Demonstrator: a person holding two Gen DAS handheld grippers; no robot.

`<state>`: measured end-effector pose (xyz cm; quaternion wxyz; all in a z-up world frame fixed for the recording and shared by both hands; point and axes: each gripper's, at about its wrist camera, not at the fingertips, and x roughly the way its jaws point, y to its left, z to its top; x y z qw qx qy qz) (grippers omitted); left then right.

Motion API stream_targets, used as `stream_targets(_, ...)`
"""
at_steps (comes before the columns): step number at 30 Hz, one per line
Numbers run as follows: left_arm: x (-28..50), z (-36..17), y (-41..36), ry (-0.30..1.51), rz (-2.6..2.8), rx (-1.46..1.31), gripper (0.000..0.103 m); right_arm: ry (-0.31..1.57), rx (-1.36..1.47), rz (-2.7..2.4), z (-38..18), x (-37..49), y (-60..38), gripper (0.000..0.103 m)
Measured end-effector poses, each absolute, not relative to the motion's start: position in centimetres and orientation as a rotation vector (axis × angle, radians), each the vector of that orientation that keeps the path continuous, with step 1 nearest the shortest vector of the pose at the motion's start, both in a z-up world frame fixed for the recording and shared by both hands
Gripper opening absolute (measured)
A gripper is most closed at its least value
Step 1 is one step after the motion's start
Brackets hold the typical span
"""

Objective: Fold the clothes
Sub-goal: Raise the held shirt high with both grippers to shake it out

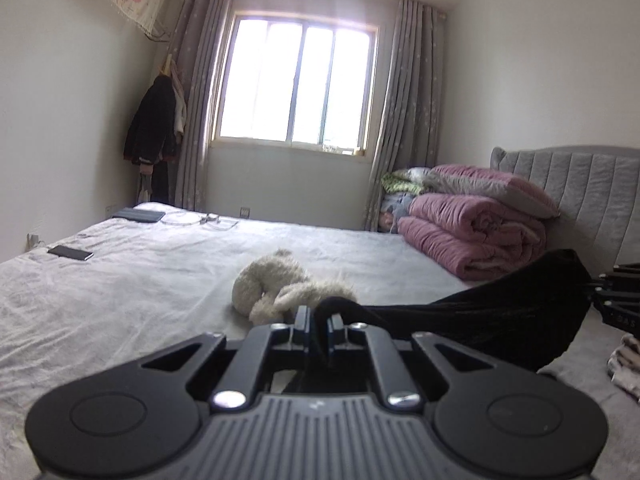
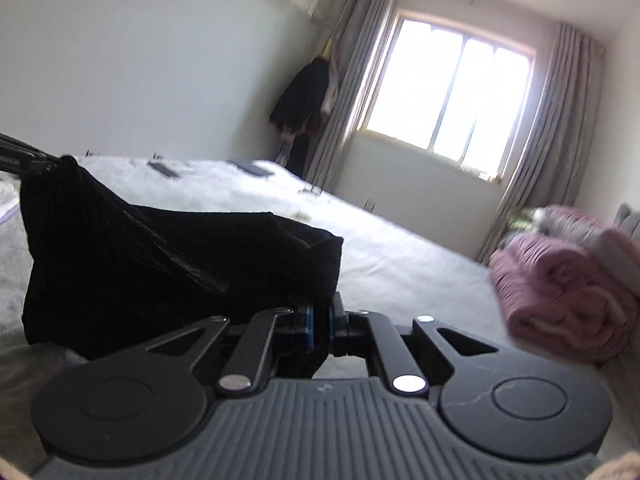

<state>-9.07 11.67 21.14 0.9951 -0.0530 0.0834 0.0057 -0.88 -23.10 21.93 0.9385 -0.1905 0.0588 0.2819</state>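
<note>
A black ribbed garment hangs stretched between my two grippers above the grey bed. My left gripper is shut on one corner of it. My right gripper is shut on the other corner; the cloth sags between them. In the left wrist view the right gripper shows at the right edge. In the right wrist view the left gripper shows at the left edge, holding the far corner.
A cream fluffy garment lies bunched mid-bed. Folded pink quilts are stacked by the grey headboard. A phone and a tablet lie at the far left. More clothes lie at the right edge.
</note>
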Motion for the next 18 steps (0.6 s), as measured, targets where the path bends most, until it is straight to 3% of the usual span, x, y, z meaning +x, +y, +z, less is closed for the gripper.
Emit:
stream_targets(5,-11.4,26.5,8.0,-0.017,-0.030,-0.021,0.008,0.023,-0.348,0.525,25.0,-4.0,-26.4,0.006)
stream_targets(18,-16.4,34.9,4.7,-0.266,-0.068,-0.003,0.009,-0.262,-0.199,0.435,31.7,-10.0,-32.5,0.006)
